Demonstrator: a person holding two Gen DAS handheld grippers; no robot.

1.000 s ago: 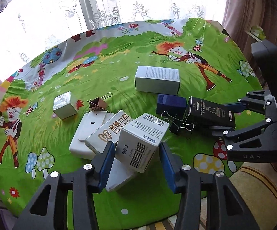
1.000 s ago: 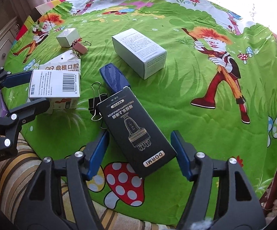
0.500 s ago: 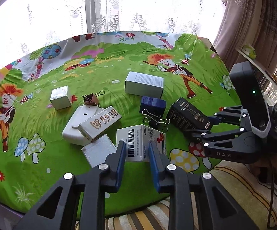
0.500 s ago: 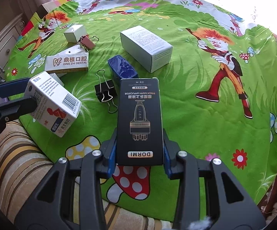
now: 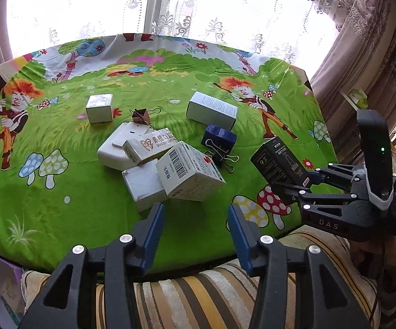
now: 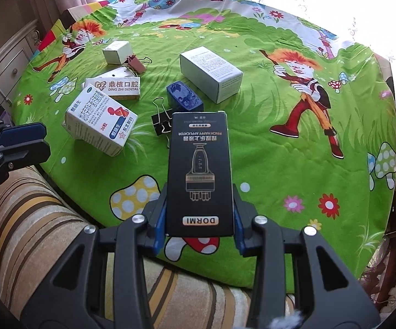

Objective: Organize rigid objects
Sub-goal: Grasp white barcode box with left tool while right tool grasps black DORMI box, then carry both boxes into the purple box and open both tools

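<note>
**Black box aloft, medicine box loose on the pile**

While our right gripper [image 6: 199,219] has its jaws clamped on the lower end of the black box [image 6: 200,170], most of that box sticks out beyond the pads, so a quick swing could lever it loose over the bench [image 6: 294,150] edge. Our left gripper [image 5: 195,219] is opening, jaws apart with nothing between them. Just beyond it, the medicine box [image 5: 189,172] leans tilted against the flat white packet [image 5: 143,186] and may tip or slide. Close around lie the dental box [image 5: 150,144], the white plastic case [image 5: 115,148], the blue box [image 5: 220,137] and a black binder clip [image 5: 222,159], crowding any set-down near the pile. The grey carton [image 5: 211,109] and small cube box [image 5: 99,108] stand apart, farther back.
</note>
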